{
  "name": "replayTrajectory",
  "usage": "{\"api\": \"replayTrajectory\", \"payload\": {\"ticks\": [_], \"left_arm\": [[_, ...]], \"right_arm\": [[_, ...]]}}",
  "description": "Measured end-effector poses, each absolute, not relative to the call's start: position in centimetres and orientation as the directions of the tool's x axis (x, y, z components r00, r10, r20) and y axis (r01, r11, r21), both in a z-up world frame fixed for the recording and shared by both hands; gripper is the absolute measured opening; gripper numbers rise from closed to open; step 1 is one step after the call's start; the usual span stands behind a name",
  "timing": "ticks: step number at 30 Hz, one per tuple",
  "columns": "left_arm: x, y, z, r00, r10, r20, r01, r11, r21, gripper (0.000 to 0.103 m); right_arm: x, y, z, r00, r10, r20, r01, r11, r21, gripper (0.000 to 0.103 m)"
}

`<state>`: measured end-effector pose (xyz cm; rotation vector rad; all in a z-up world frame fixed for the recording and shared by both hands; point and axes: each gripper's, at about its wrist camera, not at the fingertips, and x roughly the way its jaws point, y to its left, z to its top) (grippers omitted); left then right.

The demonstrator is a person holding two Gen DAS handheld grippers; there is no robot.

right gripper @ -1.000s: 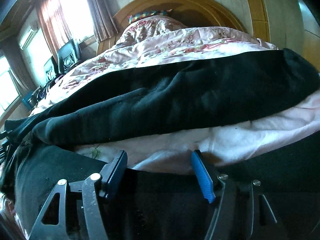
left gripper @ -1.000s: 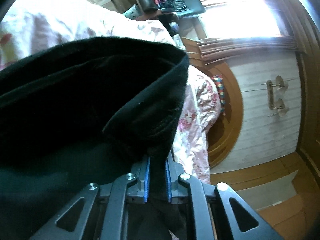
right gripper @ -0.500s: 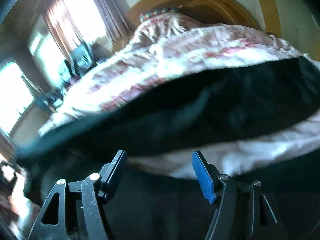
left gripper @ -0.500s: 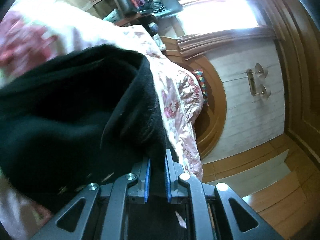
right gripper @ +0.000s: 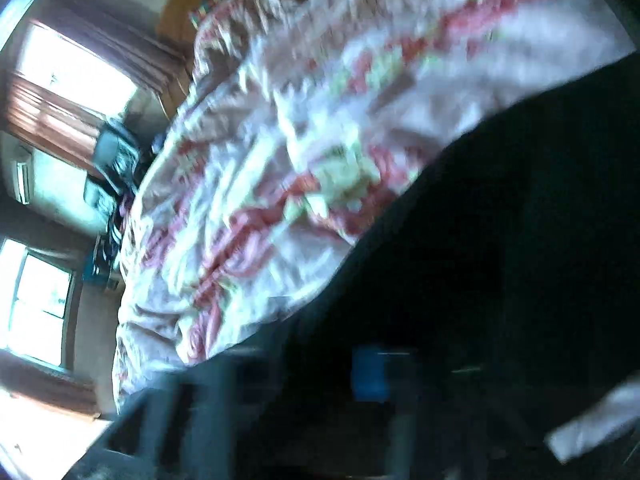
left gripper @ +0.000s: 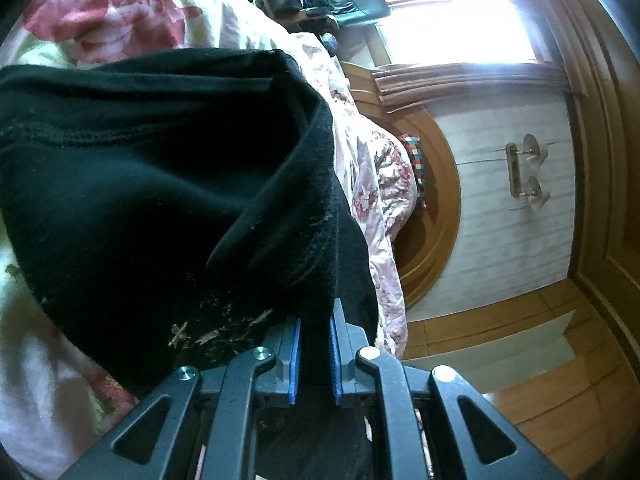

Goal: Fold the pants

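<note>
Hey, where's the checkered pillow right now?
In the left wrist view, the checkered pillow sits right of centre, wedged between the floral quilt and the curved wooden headboard, beyond the black pants.

Soft cloth on the bed, hard wood and plastic around it

The pants (left gripper: pixel 160 184) are matt black knit cloth, fuzzy at the edge, with pale lint stuck on. The bed's quilt (left gripper: pixel 372 184) is thin, crinkled floral cloth. The left hand-held gripper (left gripper: pixel 314 356) has matt dark plastic links, shiny metal rivets and blue pads (left gripper: pixel 295 360). The headboard (left gripper: pixel 444 208) and the floor (left gripper: pixel 540 412) are glossy varnished wood; the chair (left gripper: pixel 360 0) looks like smooth black leather.
</note>
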<state>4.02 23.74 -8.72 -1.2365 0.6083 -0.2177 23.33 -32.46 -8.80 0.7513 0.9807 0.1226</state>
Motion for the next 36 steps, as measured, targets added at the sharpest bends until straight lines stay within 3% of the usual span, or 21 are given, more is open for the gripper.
{"api": "replayTrajectory", "payload": {"ticks": [6, 11, 14, 22, 25, 30, 36], "left_arm": [[4.0, 24.9, -7.7, 0.84, -0.46, -0.288, -0.135, 0.336, -0.932, 0.011], [3.4, 27.1, -6.0, 0.898, -0.385, -0.213, -0.08, 0.333, -0.939, 0.011], [2.9, 27.8, -6.1, 0.905, -0.357, -0.23, -0.1, 0.348, -0.932, 0.011], [0.2, 27.9, -10.0, 0.89, -0.297, -0.345, -0.247, 0.323, -0.914, 0.012], [0.0, 26.9, -10.7, 0.873, -0.3, -0.385, -0.279, 0.34, -0.898, 0.029], [0.4, 25.5, -11.1, 0.856, -0.349, -0.381, -0.26, 0.346, -0.901, 0.041], [2.1, 23.9, -11.6, 0.8, -0.427, -0.421, -0.278, 0.359, -0.891, 0.041]], "right_arm": [[17.2, -32.4, -3.7, 0.701, 0.465, -0.54, 0.031, 0.738, 0.674, 0.01], [8.6, -31.4, -1.3, 0.769, 0.48, -0.422, -0.118, 0.756, 0.644, 0.01], [3.6, -30.0, -2.5, 0.774, 0.463, -0.432, -0.139, 0.79, 0.597, 0.01], [-2.8, -26.6, -9.9, 0.683, 0.431, -0.59, -0.136, 0.868, 0.477, 0.01], [-2.3, -27.6, -11.2, 0.671, 0.459, -0.582, -0.103, 0.835, 0.54, 0.01], [-2.1, -28.0, -11.5, 0.67, 0.48, -0.566, -0.108, 0.817, 0.566, 0.01], [-1.8, -28.9, -12.1, 0.666, 0.523, -0.532, -0.086, 0.762, 0.641, 0.01]]}}
